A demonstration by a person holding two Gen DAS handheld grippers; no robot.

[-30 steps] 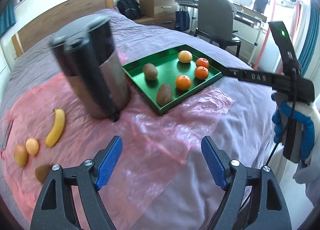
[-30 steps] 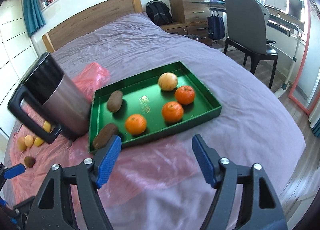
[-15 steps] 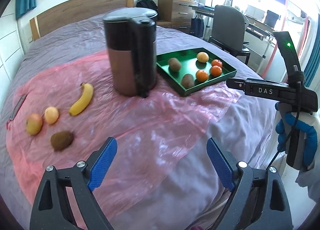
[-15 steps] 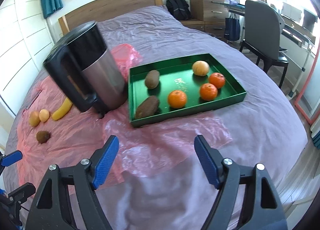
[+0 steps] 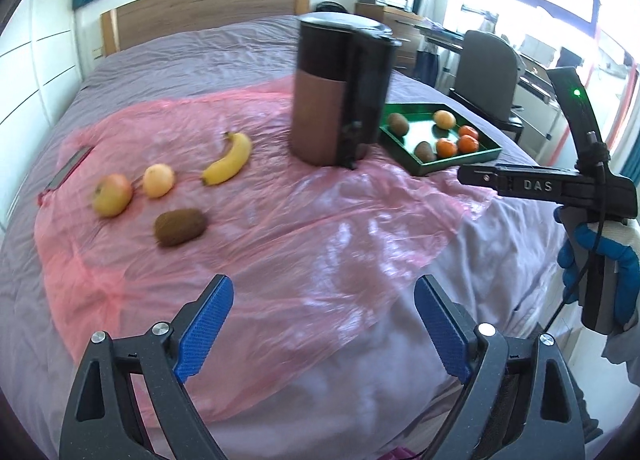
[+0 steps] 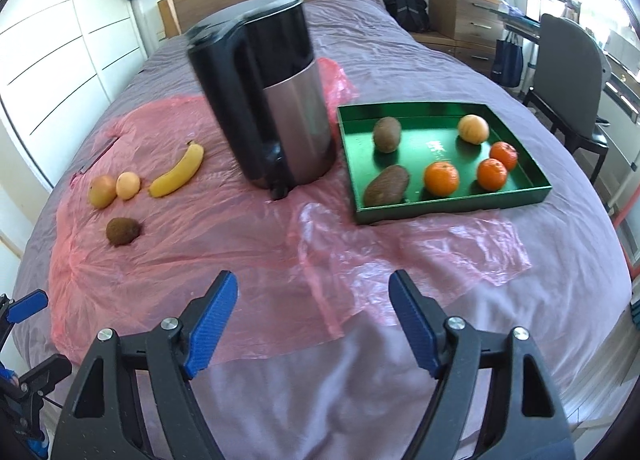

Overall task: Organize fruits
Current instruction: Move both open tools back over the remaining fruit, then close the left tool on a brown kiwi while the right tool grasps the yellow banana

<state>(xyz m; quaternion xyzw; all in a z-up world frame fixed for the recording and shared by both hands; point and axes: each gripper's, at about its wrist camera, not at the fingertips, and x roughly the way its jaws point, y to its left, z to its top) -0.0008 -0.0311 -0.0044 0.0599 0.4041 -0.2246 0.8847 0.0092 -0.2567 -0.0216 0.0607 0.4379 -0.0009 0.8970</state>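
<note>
A green tray (image 6: 452, 212) on the bed holds two kiwis (image 6: 387, 133), three mandarins (image 6: 441, 179) and a pale yellow fruit (image 6: 473, 129). Left of it, on a pink plastic sheet (image 6: 248, 244), lie a banana (image 5: 228, 160), an apple (image 5: 113, 194), a small yellow-orange fruit (image 5: 159, 180) and a kiwi (image 5: 180, 227). My left gripper (image 5: 322, 292) hangs open over the sheet's near part, short of the loose fruit. My right gripper (image 6: 312, 292) is open too, above the sheet's front edge, nothing between its pads.
A tall black-and-steel kettle (image 6: 272, 100) stands on the sheet between the loose fruit and the tray. A gloved hand (image 5: 600, 260) holds the right gripper's handle at the bed's right side. A chair (image 6: 568, 72), a desk and drawers stand beyond the bed.
Both grippers have swung leftward along the bed, so the loose fruit now sits nearer the middle of each view. The left jaws stand wider than a second ago.
</note>
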